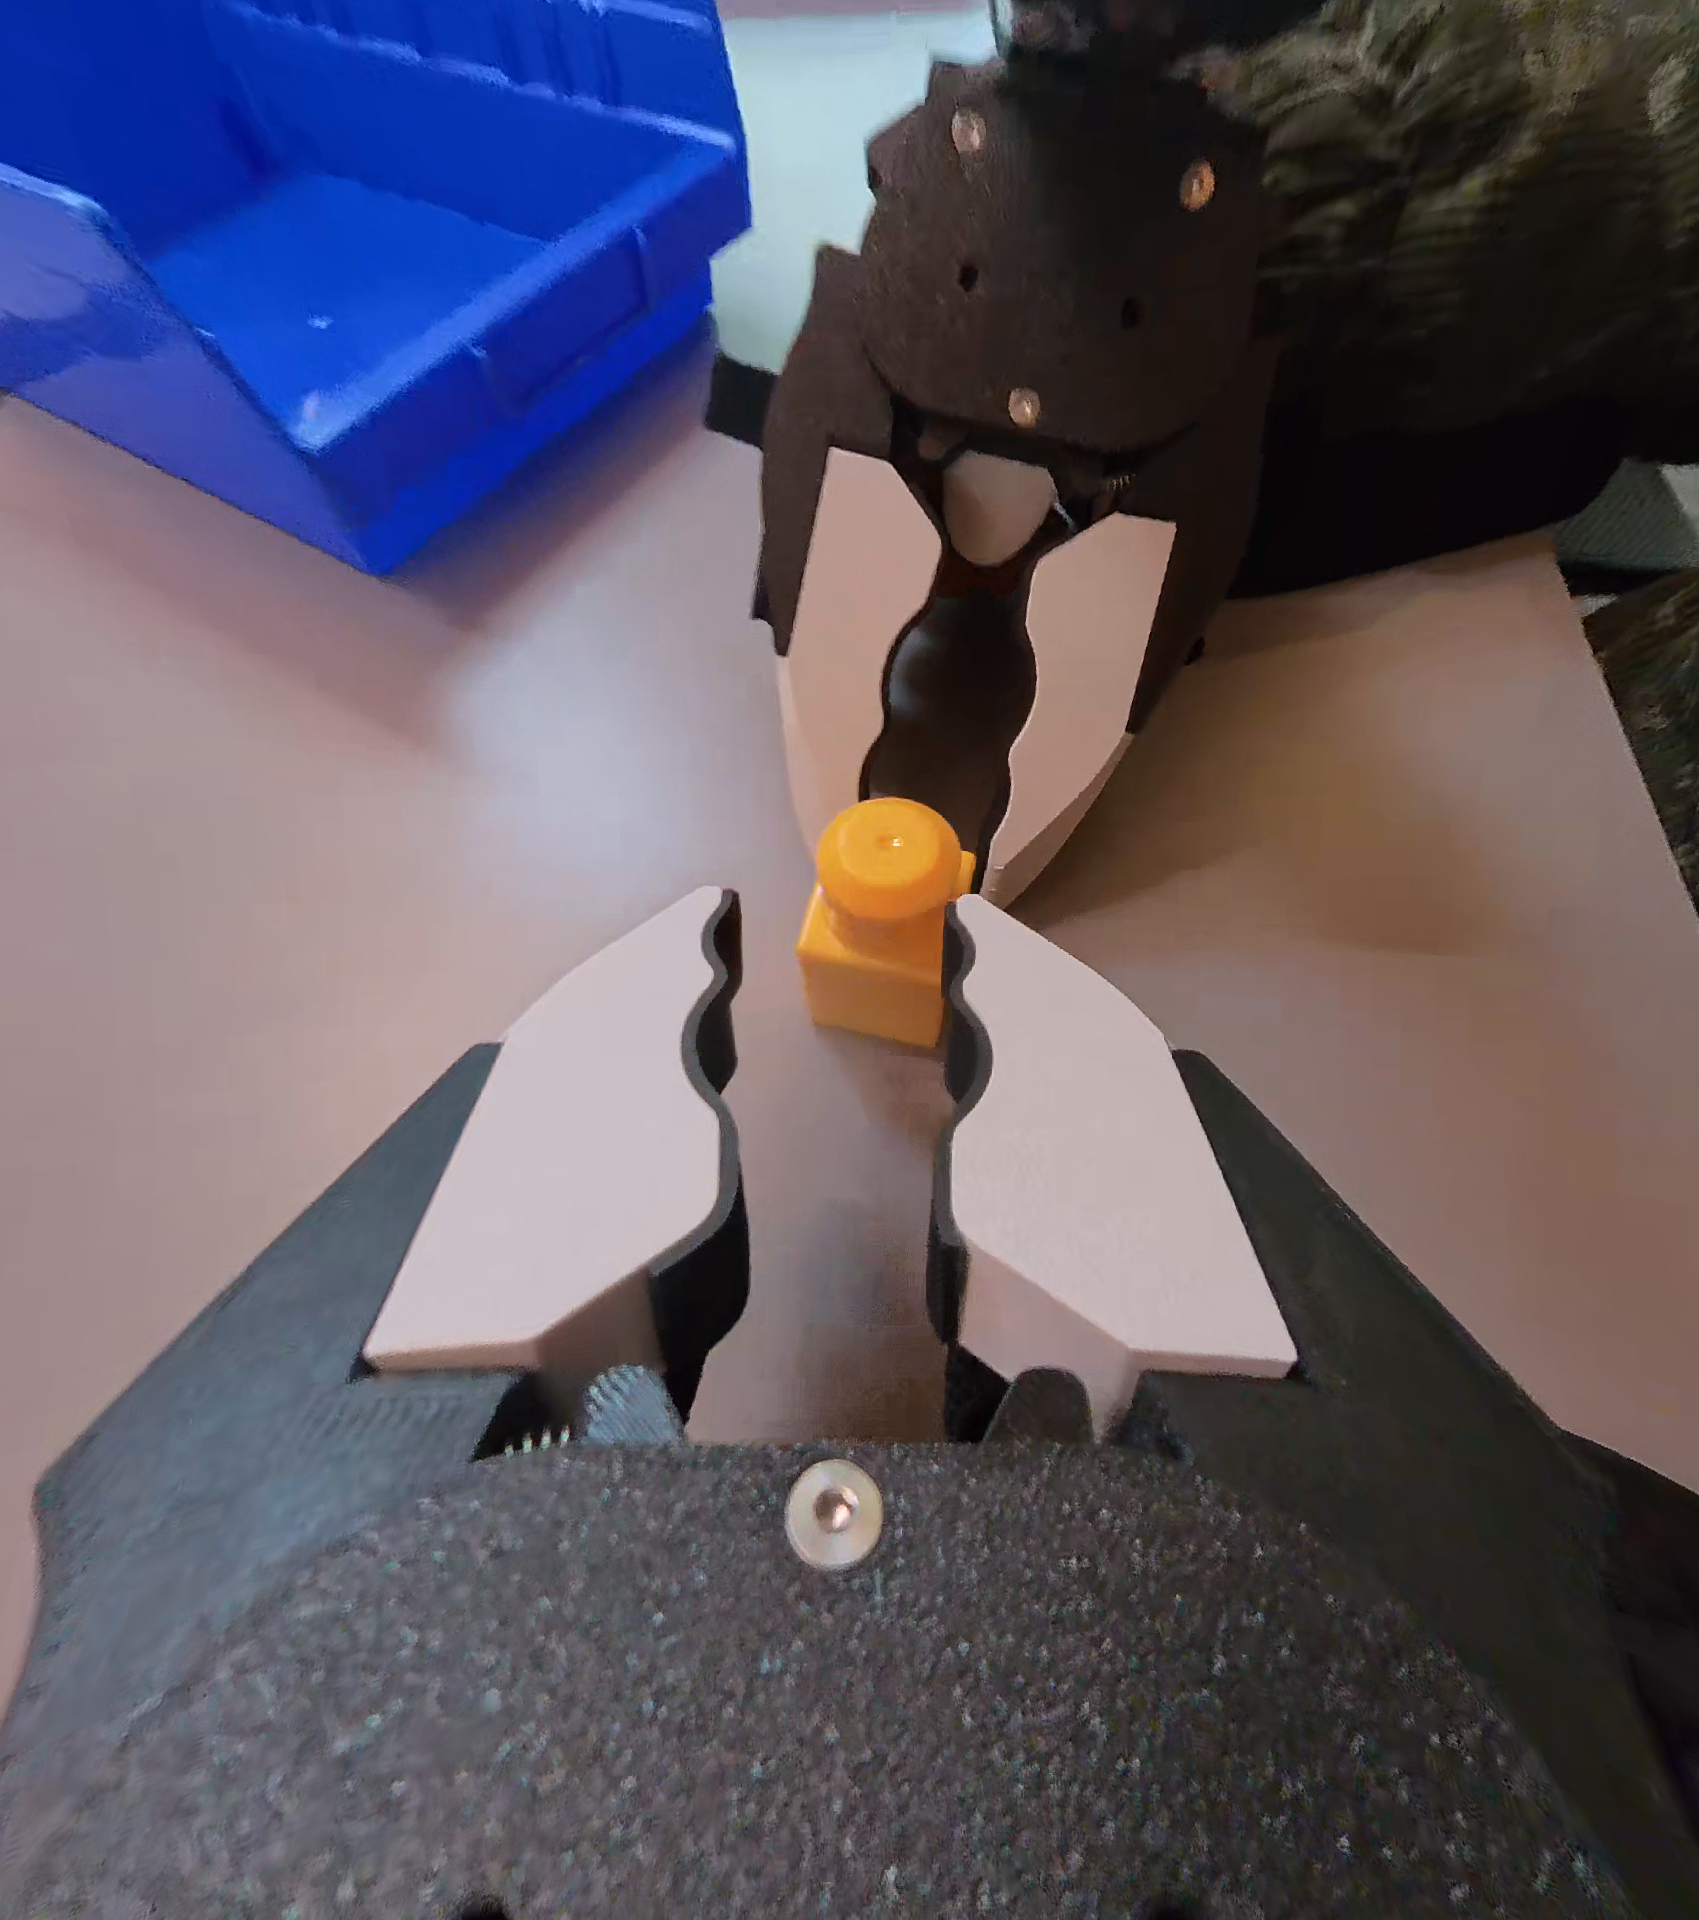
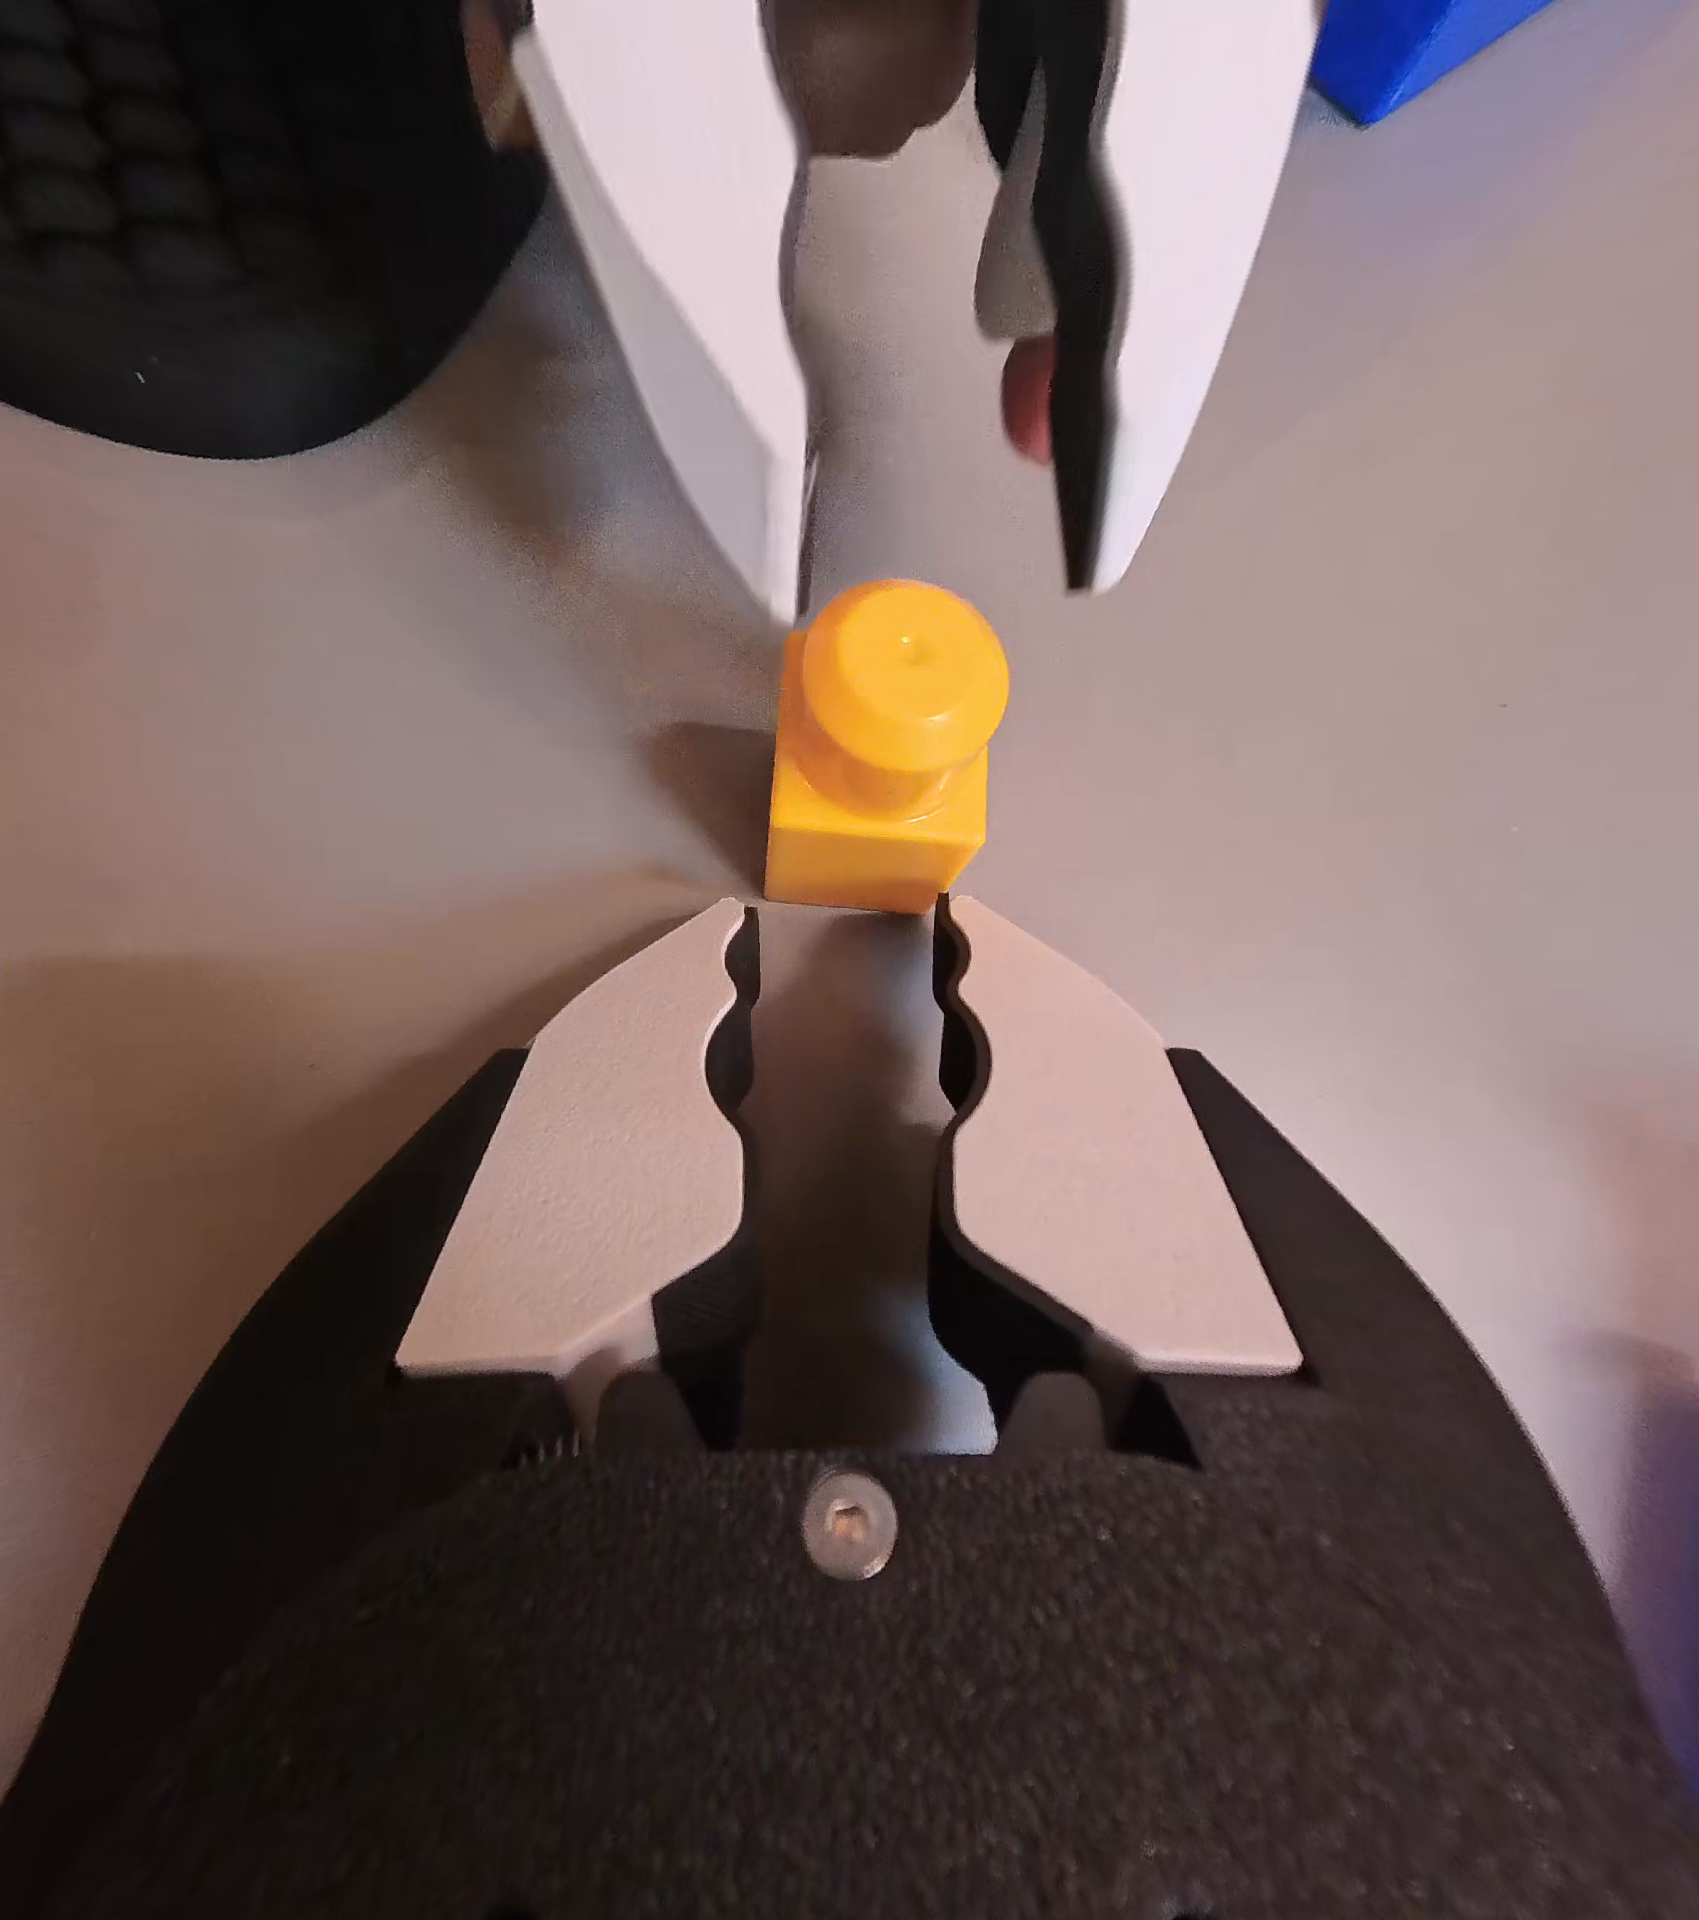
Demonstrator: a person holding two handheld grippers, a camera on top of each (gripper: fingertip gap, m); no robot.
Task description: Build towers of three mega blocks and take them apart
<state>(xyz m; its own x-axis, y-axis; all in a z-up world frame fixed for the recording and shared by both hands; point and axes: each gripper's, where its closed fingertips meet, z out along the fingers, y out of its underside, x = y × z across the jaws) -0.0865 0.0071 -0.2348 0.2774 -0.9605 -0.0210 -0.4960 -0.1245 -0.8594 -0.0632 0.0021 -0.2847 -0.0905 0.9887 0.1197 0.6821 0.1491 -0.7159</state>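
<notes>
Item: one orange mega block (image 2: 876, 774), single-stud, standing upright on the pale table (image 2: 201, 779) with its round stud uppermost. It is sitting alone; no second or third block is showing in either view, so the tower is judged to be either fully apart or not yet started.

Right gripper (image 2: 843, 914): tips are lying just short of the block's near face, low to the table. The jaws are standing parted to about the block's width and holding nothing. In the left wrist view the same gripper (image 1: 938, 852) is appearing beyond the block, its tips close behind the stud.

Left gripper (image 1: 843, 925): facing the block from the opposite side, jaws likewise parted and empty. Its right finger (image 1: 1021, 997) is looking very near the block's side — whether it is touching cannot be told.

Blue bin (image 1: 325, 270): standing well apart, beyond and left in the left wrist view; the visible part of its interior is showing no blocks.

Handling note, as judgement: only one gripper needs this block. It should be closing squarely on the two flat side faces of the body rather than on the stud, staying low and level — a skewed pinch risks tipping or spinning the light piece. The other gripper would do best keeping clear.
</notes>
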